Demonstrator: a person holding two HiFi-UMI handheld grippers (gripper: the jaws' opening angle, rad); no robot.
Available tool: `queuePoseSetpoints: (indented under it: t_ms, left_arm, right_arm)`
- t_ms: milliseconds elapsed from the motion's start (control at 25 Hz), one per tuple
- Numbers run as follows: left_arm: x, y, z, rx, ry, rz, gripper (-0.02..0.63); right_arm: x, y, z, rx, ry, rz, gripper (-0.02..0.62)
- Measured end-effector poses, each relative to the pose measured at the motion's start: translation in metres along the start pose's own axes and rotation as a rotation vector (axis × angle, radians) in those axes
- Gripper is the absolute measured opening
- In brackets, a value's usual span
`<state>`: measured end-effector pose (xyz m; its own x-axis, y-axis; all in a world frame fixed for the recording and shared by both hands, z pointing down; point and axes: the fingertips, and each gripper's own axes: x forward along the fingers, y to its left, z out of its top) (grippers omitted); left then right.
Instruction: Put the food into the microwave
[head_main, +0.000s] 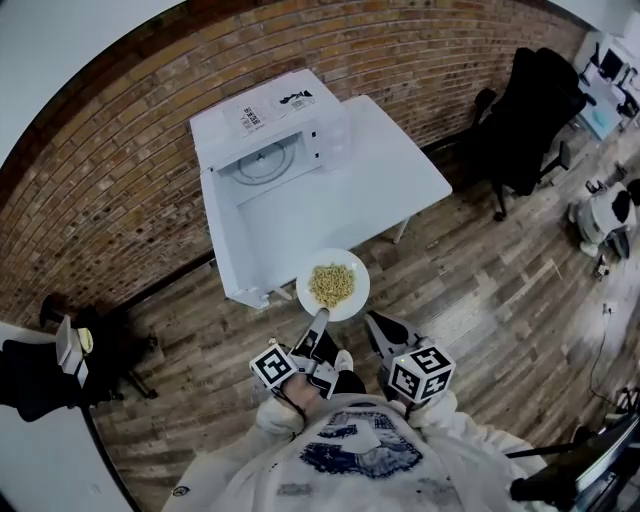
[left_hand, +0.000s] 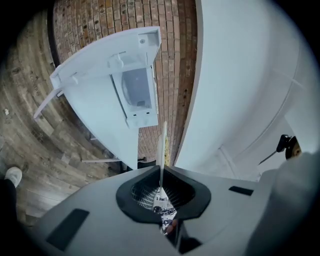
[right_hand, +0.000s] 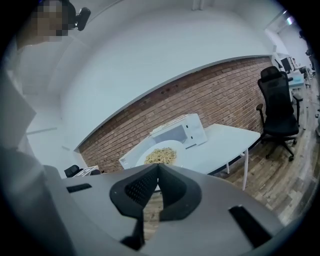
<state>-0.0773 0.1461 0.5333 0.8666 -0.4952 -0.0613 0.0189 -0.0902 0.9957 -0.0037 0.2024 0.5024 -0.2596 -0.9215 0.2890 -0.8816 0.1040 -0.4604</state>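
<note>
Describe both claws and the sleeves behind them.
The left claw and right claw match: grey shells, black ribbed pads, each carrying a white cube with black square markers. The sleeves are white, from a sweatshirt with a blue chest print.

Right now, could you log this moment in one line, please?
left gripper: shut on plate | food: on plate | microwave door: open | right gripper: shut, empty

White plate (head_main: 306, 293), yellow food (head_main: 332, 284) heaped — before white microwave (head_main: 270, 135), door (head_main: 250, 235) open
</note>
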Motion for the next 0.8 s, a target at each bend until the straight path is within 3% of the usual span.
queuePoseSetpoints:
  t_ms: [280, 680, 800]
  left_arm:
    - [0.031, 0.007, 0.039, -0.010, 0.011, 0.008, 0.021]
    - [0.042, 0.010, 0.058, -0.017, 0.013, 0.000, 0.021]
    - [0.046, 0.011, 0.065, 0.015, 0.011, 0.004, 0.021]
  right_arm:
    - [0.044, -0.008, 0.023, 0.009, -0.023, -0.026, 0.014]
    - [0.065, -0.009, 0.031, 0.000, -0.009, -0.036, 0.014]
    - [0.069, -0.012, 0.037, -0.001, -0.010, -0.036, 0.014]
